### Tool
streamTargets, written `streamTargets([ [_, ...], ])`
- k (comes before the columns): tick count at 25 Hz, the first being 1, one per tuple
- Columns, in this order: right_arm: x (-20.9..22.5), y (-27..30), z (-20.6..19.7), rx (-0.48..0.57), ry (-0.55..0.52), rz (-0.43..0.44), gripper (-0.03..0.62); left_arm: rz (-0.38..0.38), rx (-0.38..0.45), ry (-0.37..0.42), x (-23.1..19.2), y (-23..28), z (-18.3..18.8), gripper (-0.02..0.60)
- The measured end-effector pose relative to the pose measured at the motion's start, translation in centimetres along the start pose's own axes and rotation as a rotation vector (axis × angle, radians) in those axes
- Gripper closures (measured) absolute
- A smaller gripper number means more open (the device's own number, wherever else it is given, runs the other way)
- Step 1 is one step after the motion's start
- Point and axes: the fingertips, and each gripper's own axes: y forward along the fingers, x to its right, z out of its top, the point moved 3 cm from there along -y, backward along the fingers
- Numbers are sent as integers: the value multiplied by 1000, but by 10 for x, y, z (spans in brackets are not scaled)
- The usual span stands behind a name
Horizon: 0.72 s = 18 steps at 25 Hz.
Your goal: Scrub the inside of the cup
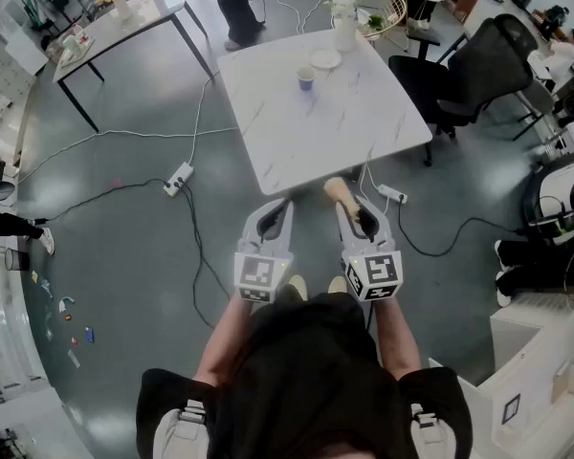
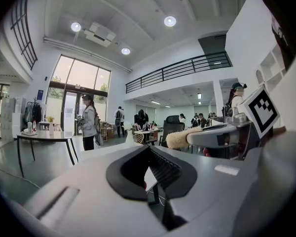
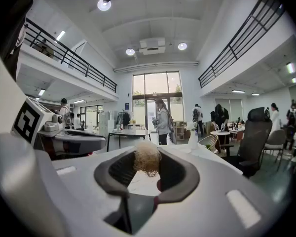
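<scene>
— Head view: found the purple cup (image 1: 306,78) on the white table (image 1: 364,142), toward its far edge. Well apart from the left gripper (image 1: 277,207) and right gripper (image 1: 352,208), both just off the table's near edge.
— Left gripper view: pressed together, empty.
— Right gripper view: pinching a tan scrubber (image 3: 147,163) at the tips.
— Could topple the cup if scrubbed unsteadied. Could also lose the scrubber through so shallow a pinch.
</scene>
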Motion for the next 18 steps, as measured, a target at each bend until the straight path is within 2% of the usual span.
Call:
streamTargets([
  [18,13,10,4,10,28,-50,481,-27,7,-4,-12,24,1,574],
])
